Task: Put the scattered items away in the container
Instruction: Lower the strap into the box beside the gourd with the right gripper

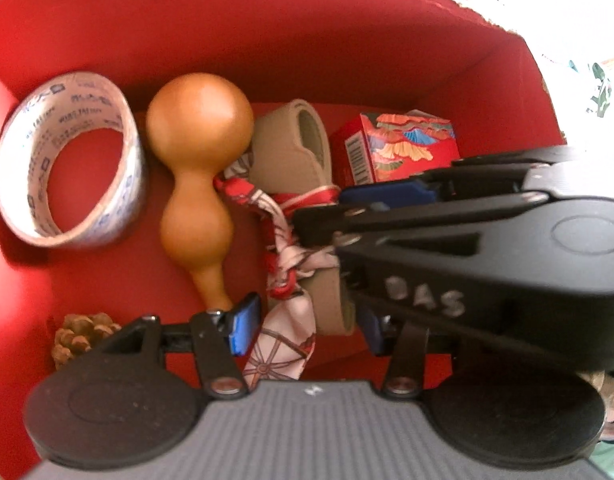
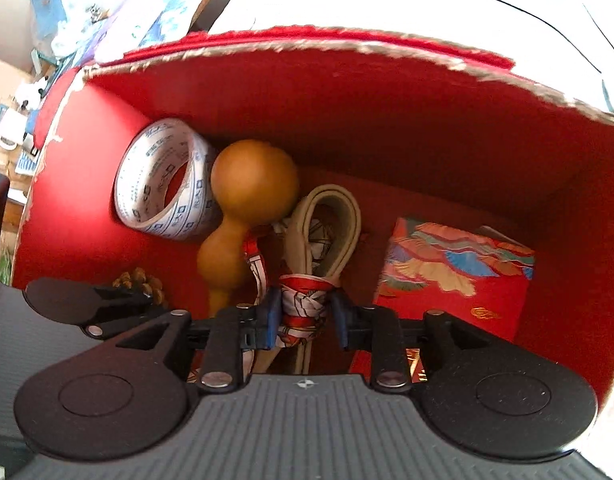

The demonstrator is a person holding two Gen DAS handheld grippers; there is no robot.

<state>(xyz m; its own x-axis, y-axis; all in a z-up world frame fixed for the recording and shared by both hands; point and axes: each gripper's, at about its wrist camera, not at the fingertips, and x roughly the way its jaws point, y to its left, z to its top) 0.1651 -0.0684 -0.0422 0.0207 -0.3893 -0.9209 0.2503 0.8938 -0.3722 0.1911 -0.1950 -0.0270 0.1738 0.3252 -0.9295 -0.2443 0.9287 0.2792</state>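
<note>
Both grippers reach into a red cardboard box [image 1: 291, 32], also in the right wrist view [image 2: 347, 92]. A beige belt wrapped with a red-and-white patterned scarf [image 1: 285, 264] lies inside. My left gripper [image 1: 307, 326] is open around the scarf's lower end. My right gripper [image 2: 303, 320] has its blue pads [image 2: 272, 320] pressed against the scarf knot [image 2: 305, 308] on the belt [image 2: 331, 216]; it enters the left wrist view from the right [image 1: 387, 204].
In the box: a tape roll [image 1: 67, 160] at the left, a brown gourd [image 1: 199, 168] beside it, a pinecone [image 1: 81, 336] at the near left, a small red patterned carton [image 1: 395, 148] at the right. The box walls stand close around both grippers.
</note>
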